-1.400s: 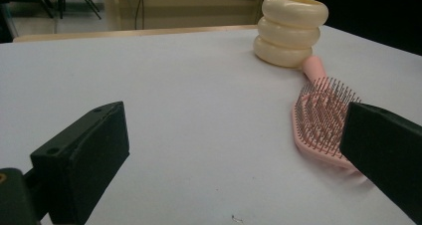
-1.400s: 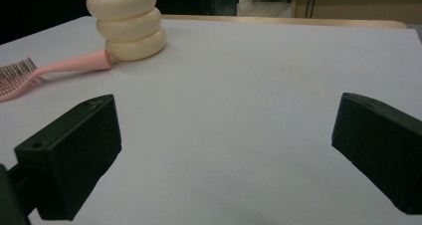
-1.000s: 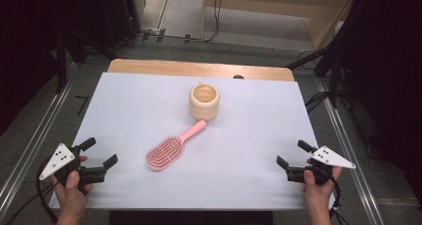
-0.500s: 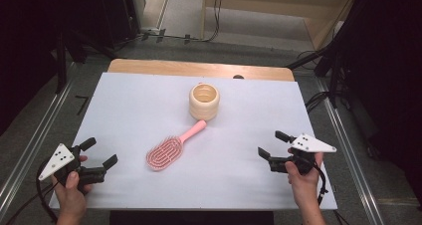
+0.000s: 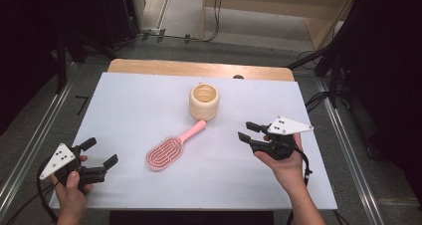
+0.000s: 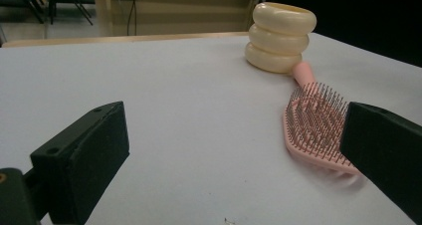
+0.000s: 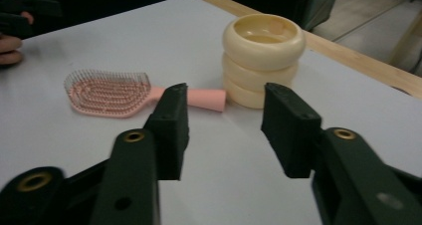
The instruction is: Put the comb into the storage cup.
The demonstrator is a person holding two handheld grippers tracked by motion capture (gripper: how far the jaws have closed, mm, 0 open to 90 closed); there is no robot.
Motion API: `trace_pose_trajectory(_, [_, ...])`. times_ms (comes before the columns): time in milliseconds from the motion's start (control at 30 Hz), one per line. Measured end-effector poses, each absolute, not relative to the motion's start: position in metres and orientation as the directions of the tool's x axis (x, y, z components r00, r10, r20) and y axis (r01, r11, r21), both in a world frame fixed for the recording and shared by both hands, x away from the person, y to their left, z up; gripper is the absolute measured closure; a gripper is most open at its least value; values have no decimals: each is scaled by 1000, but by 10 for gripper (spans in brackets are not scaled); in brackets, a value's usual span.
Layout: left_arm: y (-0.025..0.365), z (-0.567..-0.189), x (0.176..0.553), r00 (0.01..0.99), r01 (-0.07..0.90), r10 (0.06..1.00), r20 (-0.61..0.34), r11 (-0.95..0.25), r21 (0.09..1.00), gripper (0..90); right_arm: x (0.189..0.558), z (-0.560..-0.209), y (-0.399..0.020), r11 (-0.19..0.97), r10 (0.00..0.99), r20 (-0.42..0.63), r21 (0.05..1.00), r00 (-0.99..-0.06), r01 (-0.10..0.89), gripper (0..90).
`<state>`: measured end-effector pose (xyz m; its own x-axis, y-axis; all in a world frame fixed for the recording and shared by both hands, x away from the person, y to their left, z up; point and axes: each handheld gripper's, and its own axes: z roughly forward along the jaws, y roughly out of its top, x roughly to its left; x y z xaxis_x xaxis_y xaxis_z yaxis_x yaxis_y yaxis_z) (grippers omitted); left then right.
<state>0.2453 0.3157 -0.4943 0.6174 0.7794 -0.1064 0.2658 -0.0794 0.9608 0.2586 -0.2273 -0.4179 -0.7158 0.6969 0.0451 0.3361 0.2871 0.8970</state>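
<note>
A pink hairbrush (image 5: 169,148) lies bristles up in the middle of the white table, its handle pointing at a cream ribbed cup (image 5: 204,101) behind it. The brush (image 6: 313,123) and cup (image 6: 281,36) appear ahead of the left gripper, the brush (image 7: 119,93) and cup (image 7: 262,56) ahead of the right one. My left gripper (image 5: 98,153) rests open at the near left corner, empty. Right of the brush handle, my right gripper (image 5: 247,131) is held open and empty, jaws aimed toward the cup.
The white table sheet (image 5: 129,105) ends at a wooden strip (image 5: 199,68) along the far edge. Metal rails (image 5: 30,150) run along both sides of the table. Cables and dark stands crowd the floor beyond.
My right gripper has moved from the near right corner leftward and forward toward the brush handle and cup. The left gripper has stayed put.
</note>
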Motion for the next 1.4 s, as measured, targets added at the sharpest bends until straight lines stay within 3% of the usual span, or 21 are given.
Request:
trace_pose_trajectory(200, [315, -494, 245, 620, 264, 779, -95, -93, 960, 0, 273, -413, -210, 320, 670, 43, 884, -741, 340, 613])
trace_pose_trajectory(600, [313, -495, 246, 623, 266, 777, -86, -108, 958, 0, 303, -409, -188, 372, 659, 47, 847, -751, 380, 862])
trace_pose_trajectory(867, [312, -495, 246, 624, 268, 777, -82, -114, 957, 0, 317, -410, -176, 409, 645, 53, 819, -763, 402, 882])
trace_pose_trajectory(1400, [311, -495, 246, 634, 266, 770, -72, -129, 955, 0, 345, -414, -130, 566, 571, -34, 740, -820, 363, 883])
